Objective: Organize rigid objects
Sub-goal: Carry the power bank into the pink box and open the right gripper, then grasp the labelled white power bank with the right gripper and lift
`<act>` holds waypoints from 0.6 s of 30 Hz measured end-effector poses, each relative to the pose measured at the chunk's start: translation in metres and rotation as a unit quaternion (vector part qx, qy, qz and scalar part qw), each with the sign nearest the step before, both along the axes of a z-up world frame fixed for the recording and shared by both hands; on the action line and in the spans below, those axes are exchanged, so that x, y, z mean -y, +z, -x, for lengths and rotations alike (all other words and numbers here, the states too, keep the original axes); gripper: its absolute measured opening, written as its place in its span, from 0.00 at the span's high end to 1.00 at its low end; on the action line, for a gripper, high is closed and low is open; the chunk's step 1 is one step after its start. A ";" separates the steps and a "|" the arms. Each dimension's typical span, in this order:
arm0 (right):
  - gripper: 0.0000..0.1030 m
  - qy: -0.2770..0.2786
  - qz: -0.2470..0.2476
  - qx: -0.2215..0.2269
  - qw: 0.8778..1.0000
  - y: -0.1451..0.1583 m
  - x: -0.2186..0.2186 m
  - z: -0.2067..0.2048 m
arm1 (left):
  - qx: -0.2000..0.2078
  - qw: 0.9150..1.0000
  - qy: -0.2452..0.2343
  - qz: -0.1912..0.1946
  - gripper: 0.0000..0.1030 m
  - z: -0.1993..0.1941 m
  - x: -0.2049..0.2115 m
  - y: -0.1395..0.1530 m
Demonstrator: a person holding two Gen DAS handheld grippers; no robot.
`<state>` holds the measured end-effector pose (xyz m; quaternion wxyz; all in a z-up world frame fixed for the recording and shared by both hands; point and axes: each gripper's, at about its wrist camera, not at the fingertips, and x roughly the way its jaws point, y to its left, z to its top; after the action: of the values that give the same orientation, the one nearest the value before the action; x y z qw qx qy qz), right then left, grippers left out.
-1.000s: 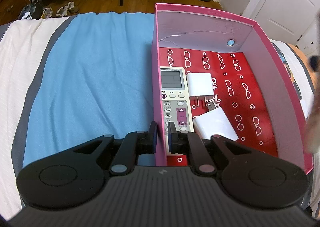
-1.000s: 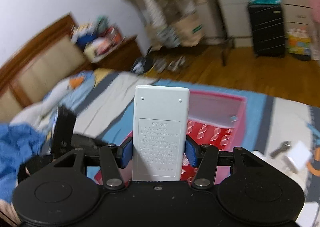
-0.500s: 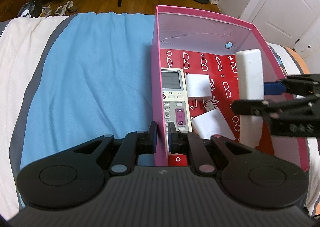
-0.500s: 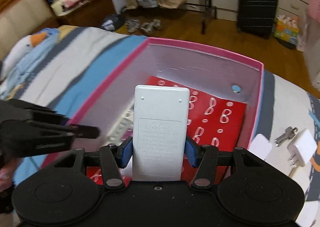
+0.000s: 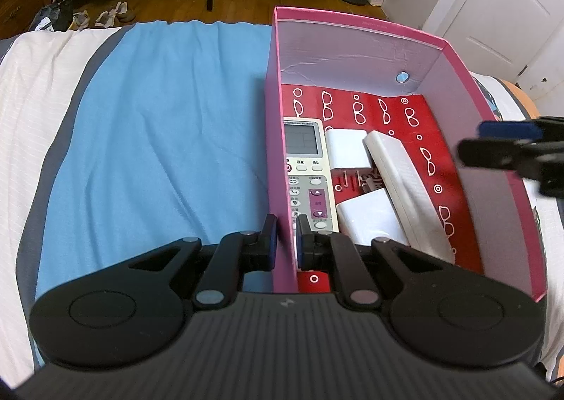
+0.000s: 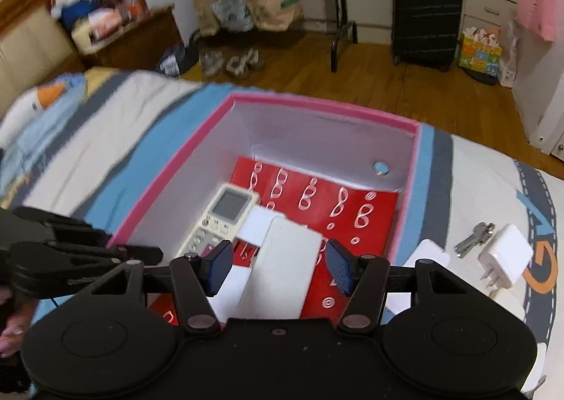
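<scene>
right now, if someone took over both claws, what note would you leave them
Left claw: shut on the pink box wall, steadying it.
Right claw: jaws have just been opening; the white remote is released, lying tilted on the two white chargers inside the box.
Done: buttoned remote, two chargers and the white remote are boxed.
Left: keys, another white charger and a further white item beside the box, on the bed.
</scene>
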<state>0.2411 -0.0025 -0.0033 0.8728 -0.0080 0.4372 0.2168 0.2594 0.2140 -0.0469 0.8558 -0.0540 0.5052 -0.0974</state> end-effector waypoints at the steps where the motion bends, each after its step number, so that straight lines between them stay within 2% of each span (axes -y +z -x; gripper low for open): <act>1: 0.39 0.000 -0.006 0.009 1.000 0.003 0.007 0.004 | 0.001 1.000 0.000 -0.001 0.92 0.000 0.000 0.001; 6: 0.38 0.011 -0.040 0.073 0.996 0.019 0.043 0.033 | 0.012 1.000 -0.001 -0.009 0.92 0.003 0.003 0.004; 11: 0.27 -0.016 -0.061 0.106 0.992 0.033 0.069 0.060 | 0.015 1.000 -0.004 -0.025 0.92 0.003 0.008 0.006; 13: 0.22 -0.022 -0.047 0.121 0.991 0.037 0.077 0.069 | 0.015 0.999 -0.005 -0.029 0.92 0.004 0.010 0.006; 15: 0.21 -0.034 -0.025 0.126 0.991 0.039 0.087 0.073 | 0.014 0.999 -0.005 -0.031 0.92 0.003 0.011 0.007; 17: 0.21 -0.038 -0.007 0.092 0.995 0.039 0.102 0.067 | 0.012 0.999 -0.009 -0.033 0.92 0.003 0.011 0.007; 18: 0.21 -0.043 -0.016 0.079 0.996 0.038 0.112 0.065 | 0.008 0.999 -0.012 -0.032 0.92 0.003 0.010 0.006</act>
<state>0.1765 -0.1149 0.0347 0.9132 0.0070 0.3632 0.1848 0.2565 0.2036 -0.0407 0.8596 -0.0197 0.5023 -0.0915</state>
